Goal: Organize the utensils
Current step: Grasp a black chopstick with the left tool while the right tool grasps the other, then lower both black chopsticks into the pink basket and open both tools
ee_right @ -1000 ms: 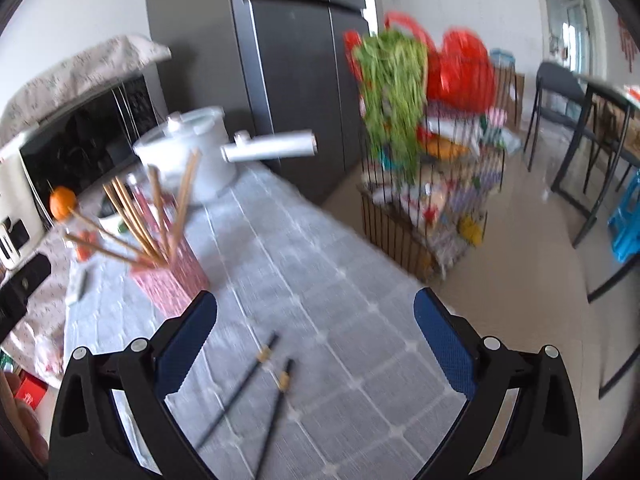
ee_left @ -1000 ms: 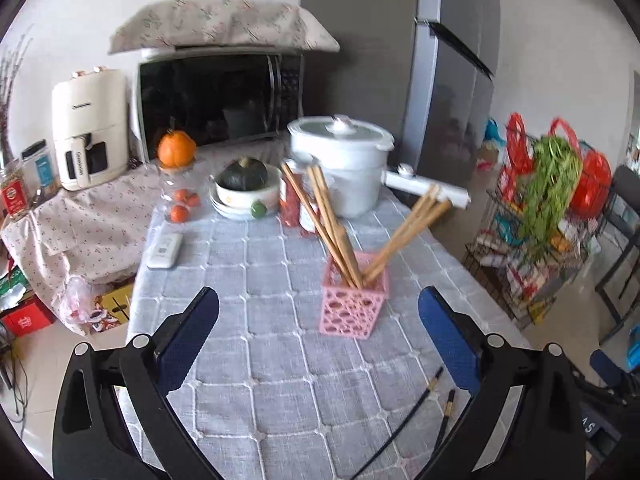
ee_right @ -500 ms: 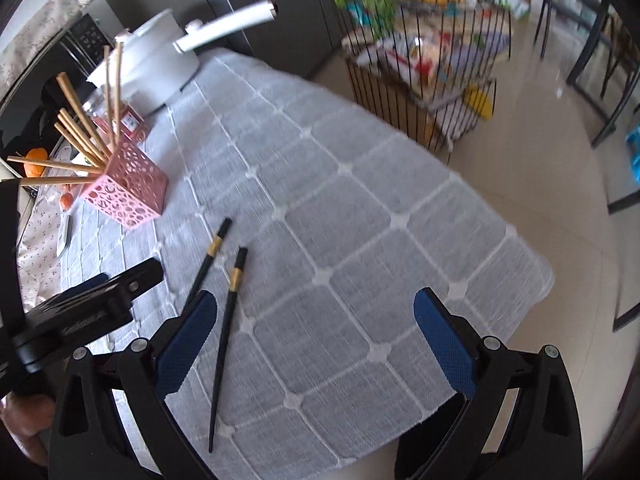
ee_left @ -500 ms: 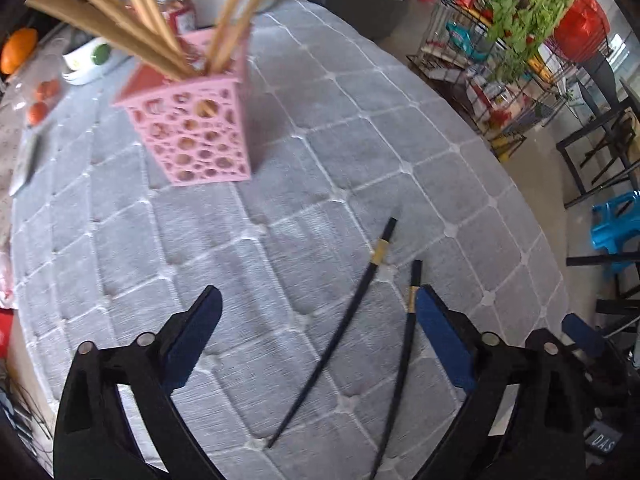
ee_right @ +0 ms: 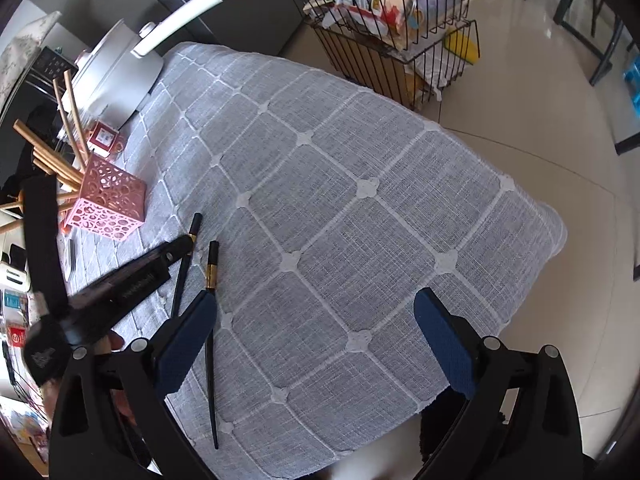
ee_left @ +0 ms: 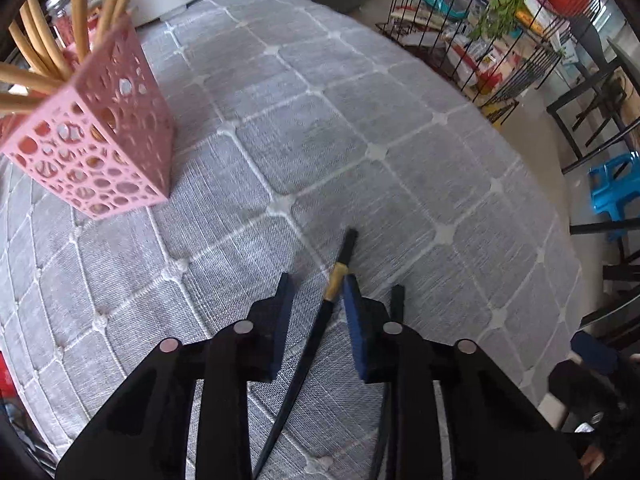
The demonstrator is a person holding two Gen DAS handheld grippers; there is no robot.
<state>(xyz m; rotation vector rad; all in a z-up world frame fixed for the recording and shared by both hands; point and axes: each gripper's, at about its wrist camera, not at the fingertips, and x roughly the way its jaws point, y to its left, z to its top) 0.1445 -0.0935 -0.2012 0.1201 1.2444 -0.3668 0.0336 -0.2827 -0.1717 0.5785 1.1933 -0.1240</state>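
Two black chopsticks with gold bands lie on the grey checked tablecloth [ee_left: 328, 132]. My left gripper [ee_left: 318, 294] is low over the cloth, its blue pads narrowed around one chopstick [ee_left: 320, 320] with a gap still showing on the left side. The second chopstick [ee_left: 396, 300] lies just to its right. In the right wrist view the left gripper [ee_right: 176, 246] sits over the first chopstick [ee_right: 184, 260]; the second chopstick [ee_right: 210, 320] lies by my right gripper's left pad. My right gripper [ee_right: 316, 336] is wide open and empty. A pink perforated holder [ee_left: 96, 152] holds several wooden chopsticks.
A white pot [ee_right: 116, 76] with a long handle stands at the far end of the table. A black wire rack [ee_right: 400, 20] with bags stands off the table's far side. The table's edge [ee_right: 552, 232] drops to a tiled floor. Dark chairs and a blue stool [ee_left: 616, 184] are at right.
My left gripper has dropped down to the cloth and its pads have narrowed around the left chopstick. My right gripper has moved lower and closer to the chopsticks, still wide open.
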